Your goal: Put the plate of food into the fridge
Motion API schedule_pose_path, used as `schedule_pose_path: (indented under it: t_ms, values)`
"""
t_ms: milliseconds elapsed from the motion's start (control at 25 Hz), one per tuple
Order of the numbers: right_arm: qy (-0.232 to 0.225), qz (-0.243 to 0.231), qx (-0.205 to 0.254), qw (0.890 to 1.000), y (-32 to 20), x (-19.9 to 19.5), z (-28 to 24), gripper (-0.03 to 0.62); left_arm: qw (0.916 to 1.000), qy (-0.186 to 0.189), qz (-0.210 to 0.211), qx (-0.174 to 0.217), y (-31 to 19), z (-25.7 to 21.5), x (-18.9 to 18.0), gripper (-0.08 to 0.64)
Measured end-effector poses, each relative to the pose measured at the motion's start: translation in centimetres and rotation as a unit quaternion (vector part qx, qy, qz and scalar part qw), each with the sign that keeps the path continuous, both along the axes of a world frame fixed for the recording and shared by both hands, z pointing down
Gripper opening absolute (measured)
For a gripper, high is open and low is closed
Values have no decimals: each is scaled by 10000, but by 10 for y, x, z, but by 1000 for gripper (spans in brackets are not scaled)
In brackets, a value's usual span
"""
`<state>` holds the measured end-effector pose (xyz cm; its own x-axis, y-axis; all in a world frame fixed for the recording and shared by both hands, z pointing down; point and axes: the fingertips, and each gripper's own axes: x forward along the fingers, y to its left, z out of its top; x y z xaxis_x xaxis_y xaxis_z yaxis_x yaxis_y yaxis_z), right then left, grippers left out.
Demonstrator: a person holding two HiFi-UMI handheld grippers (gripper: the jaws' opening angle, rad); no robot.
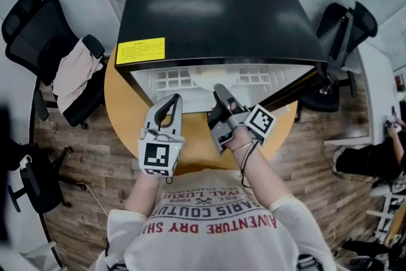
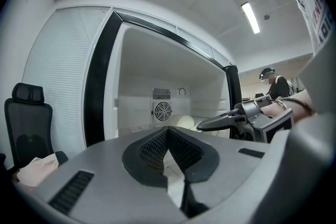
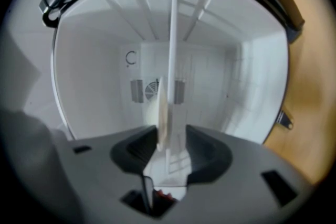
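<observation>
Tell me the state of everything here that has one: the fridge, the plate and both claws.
fridge: door open.
plate: inside the fridge.
left claw: shut, empty.
right claw: open, with the plate's rim between its pads.

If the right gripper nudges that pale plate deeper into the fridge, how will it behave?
The thin cream round plate keeps a straight edge between the right gripper's parted jaws, so it is probably rigid. It seems to lie flat on the white fridge shelf, so it would likely slide, not tip. Being thin, it may chip.
</observation>
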<state>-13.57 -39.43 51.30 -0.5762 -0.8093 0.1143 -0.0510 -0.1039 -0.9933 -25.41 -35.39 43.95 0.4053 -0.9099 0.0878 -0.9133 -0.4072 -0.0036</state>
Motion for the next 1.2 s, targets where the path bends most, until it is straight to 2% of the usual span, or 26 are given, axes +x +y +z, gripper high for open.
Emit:
schedule_pose_path:
  t_ms: [520,680,720,760,800,920,1000,1040,1200]
  values:
    - [54,-195,337,9992,8,-2,-4,183,9999,-93,-25,30,12,-1,1,29]
    - [496,-331,494,9970,27,3,-10,181,9999,-135,-41,4,22,-1,6,29]
    - [671,-359,542,9956,33,6,-11,139,9999,-159,-47,-9,24,-1,7,29]
    - [843,-372,578,9941,37,11,-11,68,9998,-171,-55,-31,26,-1,10,29]
    - [989,-378,602,9926,42,16,-11,41,9998,-165,-65,-54,29,-1,12,29]
    - [1406,-464,709,9864,54,28,-15,35,9998,-119,-145,-103,38,-4,19,29]
    - [1770,-564,1093,9765,58,34,-24,31,9997,-111,-206,-122,44,-5,25,29]
    - [2012,-614,1404,9675,58,37,-30,29,9996,-116,-214,-120,47,-6,29,29]
    - [3220,-693,2279,9163,61,50,-48,29,9993,-192,-313,-35,57,-12,36,29]
